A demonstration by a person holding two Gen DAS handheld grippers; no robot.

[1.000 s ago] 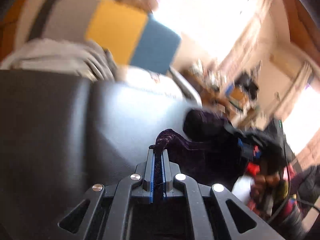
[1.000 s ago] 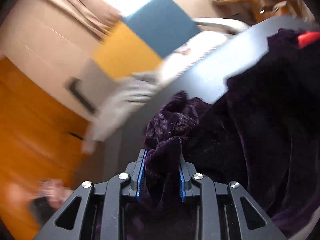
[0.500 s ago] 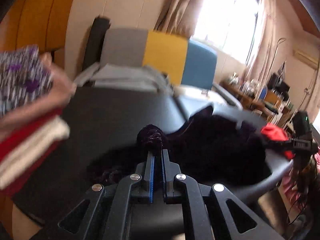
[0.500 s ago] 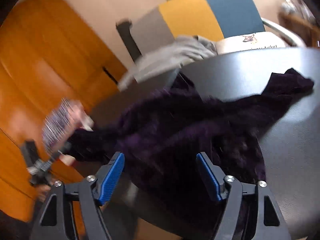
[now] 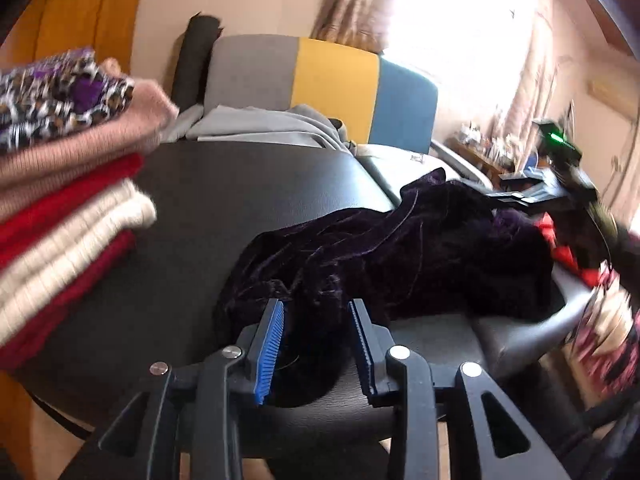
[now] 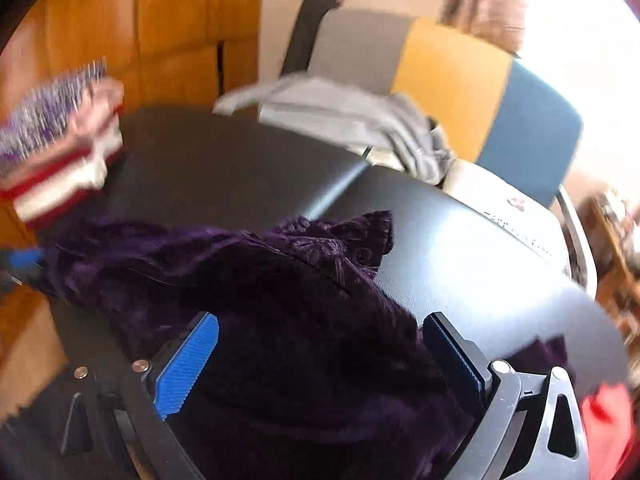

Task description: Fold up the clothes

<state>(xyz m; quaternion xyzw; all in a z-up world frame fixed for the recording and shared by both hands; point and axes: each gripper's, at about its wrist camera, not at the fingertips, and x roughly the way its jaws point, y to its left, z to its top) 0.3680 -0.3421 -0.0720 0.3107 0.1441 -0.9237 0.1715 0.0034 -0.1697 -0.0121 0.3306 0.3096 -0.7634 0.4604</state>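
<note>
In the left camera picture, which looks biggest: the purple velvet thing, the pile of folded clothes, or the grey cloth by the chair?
1. Purple velvet garment
2. Folded stack, though nearness inflates it
3. Grey cloth

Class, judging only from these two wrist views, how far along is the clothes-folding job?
Done: a stack of folded knits sits at the table's left edge. In hand: the purple velvet garment lies crumpled on it, with the left gripper and right gripper both open around the fabric, gripping nothing. Left: folding that garment, and perhaps the grey garment behind.
</note>
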